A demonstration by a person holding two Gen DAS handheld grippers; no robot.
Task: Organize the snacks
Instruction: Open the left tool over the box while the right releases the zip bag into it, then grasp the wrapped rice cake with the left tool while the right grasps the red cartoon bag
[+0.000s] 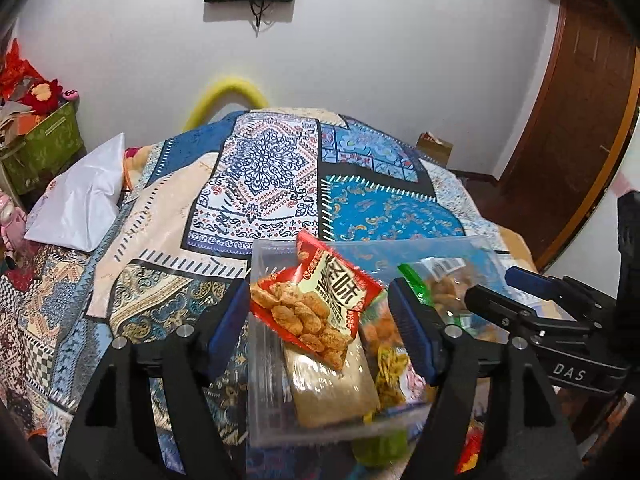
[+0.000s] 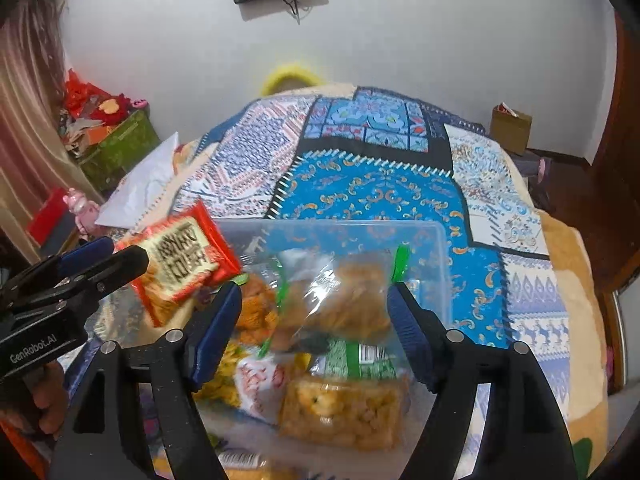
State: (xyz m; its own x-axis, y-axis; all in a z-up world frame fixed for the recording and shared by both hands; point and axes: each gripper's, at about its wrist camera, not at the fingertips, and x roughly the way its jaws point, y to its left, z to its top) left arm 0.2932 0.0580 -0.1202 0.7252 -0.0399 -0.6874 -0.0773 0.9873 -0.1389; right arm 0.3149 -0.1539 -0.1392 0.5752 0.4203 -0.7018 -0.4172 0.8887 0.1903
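Blue-padded left gripper (image 1: 320,320) is gaping around a light, crinkly red snack packet (image 1: 316,300); right gripper (image 2: 316,326) is gaping around a slippery clear zip bag (image 2: 340,292); pinching edges seems best.

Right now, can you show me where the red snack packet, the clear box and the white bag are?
red snack packet (image 1: 320,300), left wrist view, on its printed front.
clear box (image 2: 434,276), right wrist view, on its bare right wall.
white bag (image 1: 86,196), left wrist view, on its crumpled middle.
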